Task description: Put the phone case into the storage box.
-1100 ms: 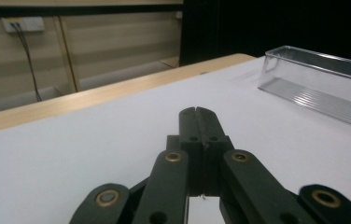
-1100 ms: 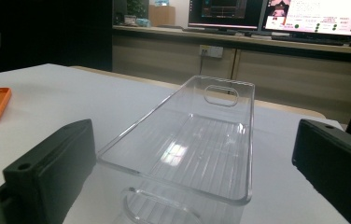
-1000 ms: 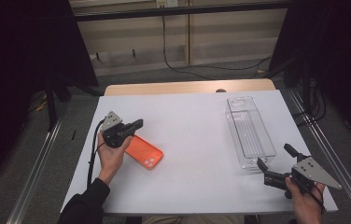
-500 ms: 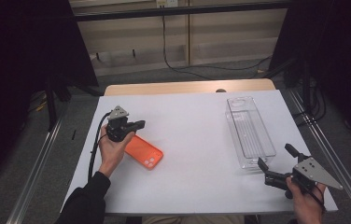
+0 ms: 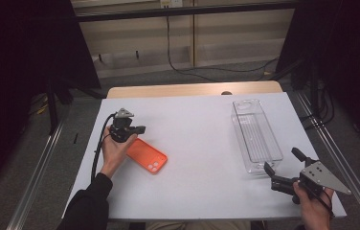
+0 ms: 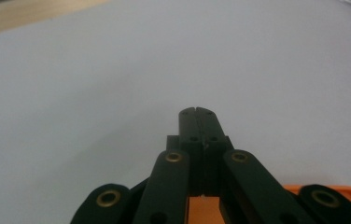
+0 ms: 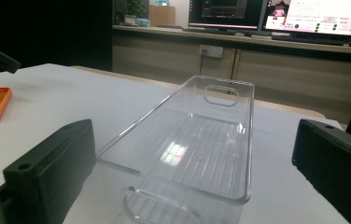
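Figure: two hand-held grippers at a white tabletop (image 5: 202, 143) bearing an orange phone case (image 5: 147, 155) and a clear plastic tray (image 5: 256, 134).

The orange phone case lies flat on the left half of the tabletop, turned at a slant, with its camera cut-out toward the person. It sits well apart from the clear plastic tray, which lies lengthwise on the right half with its open side up and its handle slot at the far end. This layout probably gives each hand one thing on its own side, so that neither arm need cross the other.

The left gripper (image 5: 140, 129) is held just beyond the far end of the case, close over it; whether it touches the case cannot be told. In the left gripper view its jaws are pressed together with nothing between them, and an orange edge (image 6: 201, 210) of the case shows beneath them. Closed tips so placed suit a nudge or a press on the case rather than a grasp.

The right gripper (image 5: 283, 167) rests near the front right corner of the tabletop, pointing at the near end of the tray. In the right gripper view its jaws stand wide apart, empty, with the tray's near rim (image 7: 173, 179) lying between their lines but untouched, a stance that looks ready to take hold of the tray's near wall.
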The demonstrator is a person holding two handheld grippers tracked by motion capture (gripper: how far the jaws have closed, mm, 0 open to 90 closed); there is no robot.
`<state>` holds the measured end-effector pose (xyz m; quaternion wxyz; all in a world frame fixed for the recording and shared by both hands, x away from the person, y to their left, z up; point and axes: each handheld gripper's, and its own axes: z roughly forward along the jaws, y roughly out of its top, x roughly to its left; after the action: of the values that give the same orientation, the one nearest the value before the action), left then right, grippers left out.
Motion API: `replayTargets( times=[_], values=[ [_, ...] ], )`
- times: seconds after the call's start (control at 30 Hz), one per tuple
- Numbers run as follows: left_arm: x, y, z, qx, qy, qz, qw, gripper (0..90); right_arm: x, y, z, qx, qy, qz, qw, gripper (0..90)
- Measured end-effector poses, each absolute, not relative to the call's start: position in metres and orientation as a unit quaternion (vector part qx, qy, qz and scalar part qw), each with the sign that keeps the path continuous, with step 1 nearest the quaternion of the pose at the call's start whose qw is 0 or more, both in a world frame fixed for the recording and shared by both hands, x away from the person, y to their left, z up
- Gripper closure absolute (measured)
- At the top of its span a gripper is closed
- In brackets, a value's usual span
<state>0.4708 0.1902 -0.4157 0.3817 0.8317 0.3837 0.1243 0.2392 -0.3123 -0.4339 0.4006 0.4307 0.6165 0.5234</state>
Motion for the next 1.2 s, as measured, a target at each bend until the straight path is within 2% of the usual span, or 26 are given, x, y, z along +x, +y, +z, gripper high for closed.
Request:
replayTargets(
  times=[0.37,1.2],
  values=[
    [0.48,0.18,-0.425,0.863,0.371,0.105,0.327,90.0,0.239,-0.313,-0.434,0.432,0.616,0.522,0.401,0.0],
    [0.485,0.184,-0.442,0.861,0.387,0.09,0.318,90.0,0.24,-0.312,-0.436,0.43,0.621,0.522,0.396,0.0]
  ],
)
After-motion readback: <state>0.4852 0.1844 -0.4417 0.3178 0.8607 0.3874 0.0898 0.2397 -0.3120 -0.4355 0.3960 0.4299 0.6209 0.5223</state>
